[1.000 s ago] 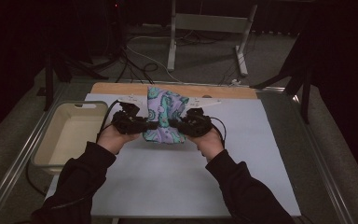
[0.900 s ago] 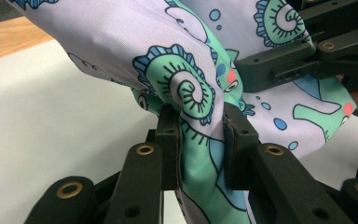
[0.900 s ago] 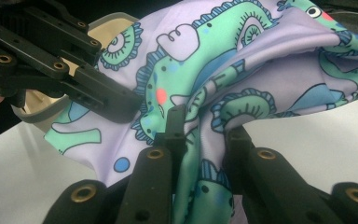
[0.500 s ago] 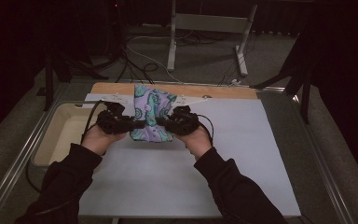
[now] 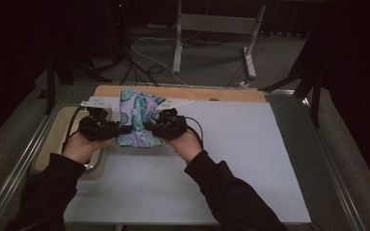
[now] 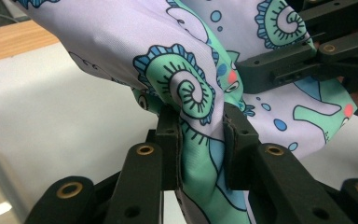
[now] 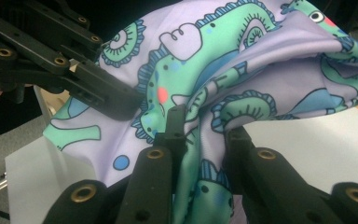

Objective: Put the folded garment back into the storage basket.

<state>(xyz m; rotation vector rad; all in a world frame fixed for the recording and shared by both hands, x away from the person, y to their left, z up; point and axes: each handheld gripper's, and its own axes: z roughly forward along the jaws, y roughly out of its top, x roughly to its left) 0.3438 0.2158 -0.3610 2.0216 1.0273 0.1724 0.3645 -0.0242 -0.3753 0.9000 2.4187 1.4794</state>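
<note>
A lilac cloth (image 5: 137, 118) printed with green and blue seahorses hangs bunched between my two grippers, just above the white mat's far left part. My left gripper (image 5: 124, 129) is shut on a fold of the cloth (image 6: 121, 37), and its pads (image 6: 172, 135) pinch the fabric from both sides. My right gripper (image 5: 148, 126) is shut on the cloth's other side (image 7: 270, 51), with a fold squeezed between its fingertips (image 7: 175, 126). The two grippers face each other, tips close together. Each gripper view shows the other gripper (image 6: 284, 70) (image 7: 98, 93) behind the fabric.
A beige tray (image 5: 53, 144) sits at the table's left, under my left hand. The white mat (image 5: 250, 159) stretches to the right, with a wooden board (image 5: 221, 94) along its far edge. A metal stand (image 5: 212, 24) and cables lie on the floor beyond.
Both hands have carried the cloth to the left, toward the beige tray. Both grips on the fabric are unchanged.
</note>
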